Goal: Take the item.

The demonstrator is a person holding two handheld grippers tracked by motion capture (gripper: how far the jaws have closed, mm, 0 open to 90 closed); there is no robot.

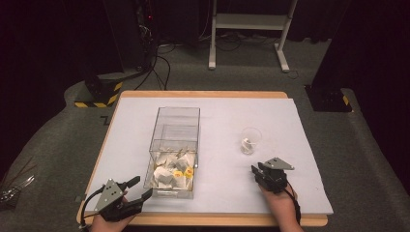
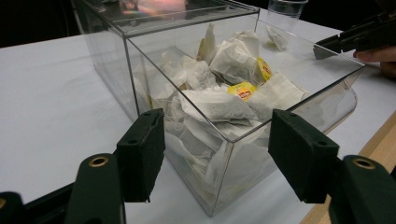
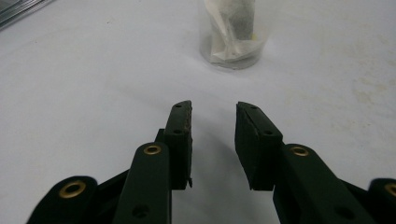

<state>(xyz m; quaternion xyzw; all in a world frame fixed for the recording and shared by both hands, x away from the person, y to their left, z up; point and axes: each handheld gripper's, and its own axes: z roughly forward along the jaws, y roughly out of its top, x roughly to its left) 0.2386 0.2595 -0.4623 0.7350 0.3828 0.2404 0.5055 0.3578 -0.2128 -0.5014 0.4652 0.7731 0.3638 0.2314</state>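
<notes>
A clear plastic box [image 1: 176, 126] stands in the middle of the white-covered table [image 1: 227, 111], its near end full of white tea bags [image 1: 168, 175], some with yellow tags. My left gripper [image 1: 144, 186] sits at the table's front left edge, open. In the left gripper view its jaws [image 2: 217, 158] stand apart on either side of the box's [image 2: 140, 60] near corner without pressing on it. A small clear cup [image 1: 251, 140] holding a tea bag stands to the right. My right gripper [image 1: 256, 168] lies just in front of it, open [image 3: 214, 116] and empty, pointing at the cup [image 3: 233, 32].
The wooden table edge [image 1: 227, 220] runs along the front. Beyond the table stand a white desk frame [image 1: 251, 29], a yellow-striped black base [image 1: 99, 92] with cables at back left, and a black base [image 1: 329, 99] at right. Bare white sheet lies between box and cup.
</notes>
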